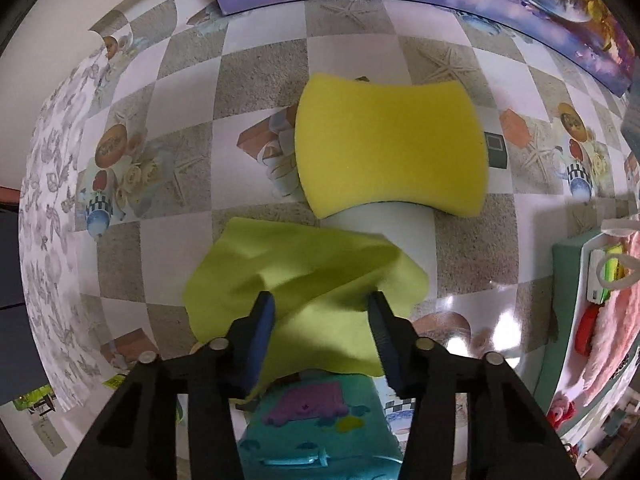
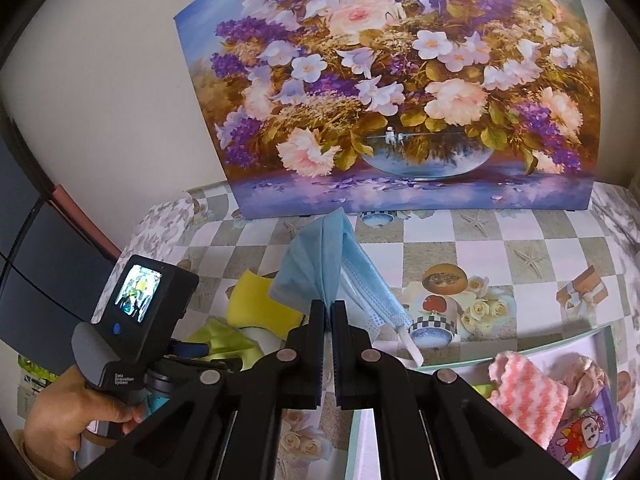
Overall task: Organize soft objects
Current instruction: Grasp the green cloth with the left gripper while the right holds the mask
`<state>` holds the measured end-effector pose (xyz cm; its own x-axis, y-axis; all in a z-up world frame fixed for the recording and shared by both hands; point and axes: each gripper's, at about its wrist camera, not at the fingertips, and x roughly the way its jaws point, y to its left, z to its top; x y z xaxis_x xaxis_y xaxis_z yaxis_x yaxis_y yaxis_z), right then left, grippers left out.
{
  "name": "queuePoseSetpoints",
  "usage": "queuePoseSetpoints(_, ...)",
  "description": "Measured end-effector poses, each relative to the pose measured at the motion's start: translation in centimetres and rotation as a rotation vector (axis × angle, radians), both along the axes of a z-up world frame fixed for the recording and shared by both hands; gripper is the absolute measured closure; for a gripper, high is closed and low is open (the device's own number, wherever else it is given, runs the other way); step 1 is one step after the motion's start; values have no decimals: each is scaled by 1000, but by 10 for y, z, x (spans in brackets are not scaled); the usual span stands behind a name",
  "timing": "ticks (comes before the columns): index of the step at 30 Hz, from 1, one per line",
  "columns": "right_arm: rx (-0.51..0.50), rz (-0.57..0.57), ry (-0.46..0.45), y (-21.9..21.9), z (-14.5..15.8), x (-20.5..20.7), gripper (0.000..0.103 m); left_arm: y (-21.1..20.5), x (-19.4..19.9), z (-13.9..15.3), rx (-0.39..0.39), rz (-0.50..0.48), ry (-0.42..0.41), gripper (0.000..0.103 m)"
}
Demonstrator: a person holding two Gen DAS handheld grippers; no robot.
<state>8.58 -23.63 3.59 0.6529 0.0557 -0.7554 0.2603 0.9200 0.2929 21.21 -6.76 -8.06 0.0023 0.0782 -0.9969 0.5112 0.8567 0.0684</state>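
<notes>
The right tool is clamped tight on a blue face mask, which hangs bunched above the checked worktop; only the right wrist view shows this, along with the flower painting standing at the worktop's back edge. That view also catches the hand holding the left tool's handle, low at the left.

The left wrist view looks straight down. There the left tool has its fingers apart, one on either side of a fold of lime-green cloth; the pads do not seem to press it. Beyond the cloth, just apart from it, lies a yellow sponge, flat on the worktop. Under the tool, a teal item with a purple patch is partly covered by the cloth's near edge.

At the right edge of the left view sits a green-sided bin holding pink fluffy things; the right view shows a pink-and-white wavy cloth at that side.

The worktop between sponge and painting is bare, and so is the stretch right of the mask. The patterned tablecloth drops off at the left edge.
</notes>
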Motion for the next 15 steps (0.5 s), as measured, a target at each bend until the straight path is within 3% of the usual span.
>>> queuePoseSetpoints(7, 6, -8, -7, -5, 4, -7, 99, 3, 6, -7, -54, 39, 17, 91)
queuePoseSetpoints(15, 3, -20, -20, -10, 20, -23, 99, 19, 2, 29, -129, 106, -75, 95)
